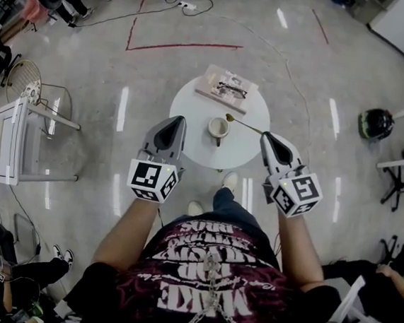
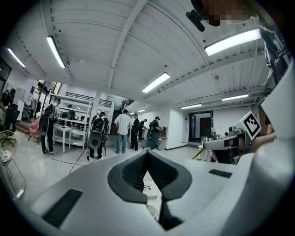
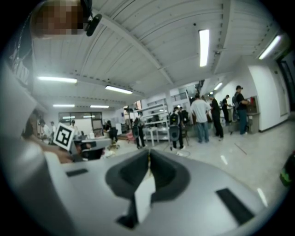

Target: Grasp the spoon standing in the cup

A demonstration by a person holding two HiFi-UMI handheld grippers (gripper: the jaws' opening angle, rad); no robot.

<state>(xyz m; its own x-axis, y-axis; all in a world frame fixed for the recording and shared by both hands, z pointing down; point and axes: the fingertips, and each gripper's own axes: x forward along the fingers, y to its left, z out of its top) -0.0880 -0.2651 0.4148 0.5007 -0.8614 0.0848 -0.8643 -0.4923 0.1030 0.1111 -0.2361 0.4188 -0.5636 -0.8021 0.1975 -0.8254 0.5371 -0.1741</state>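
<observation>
**Spoon pinched in my right fingers, cup below on the round surface**

My right gripper (image 1: 266,136) has its fingers (image 3: 131,173) pressed together on the end of the spoon (image 1: 244,124). In the right gripper view a thin yellowish sliver of the handle shows in the seam where the two dark pads meet. From the head view the spoon runs nearly level. Its handle sits at my fingertips and its small bowl end points away to the left, just past the far rim of the cup (image 1: 218,128). I cannot tell whether that end touches the rim or hangs clear of it.

The cup stands upright near the middle of the small round white surface (image 1: 249,151), with its handle turned toward me. Behind it, at the far edge, lies a flat book (image 1: 213,80) with a pair of glasses (image 1: 231,90) resting on top.

My left gripper (image 1: 177,119) hangs at the near left edge of the surface, apart from the cup. Its fingers are closed to a point with nothing between them. The left gripper view shows the two dark pads meeting at the tip. It also catches my right gripper off to the side, with the yellowish spoon sticking out of its tip.

On the floor (image 1: 324,77) well to the right sits a dark helmet (image 1: 375,123).
</observation>
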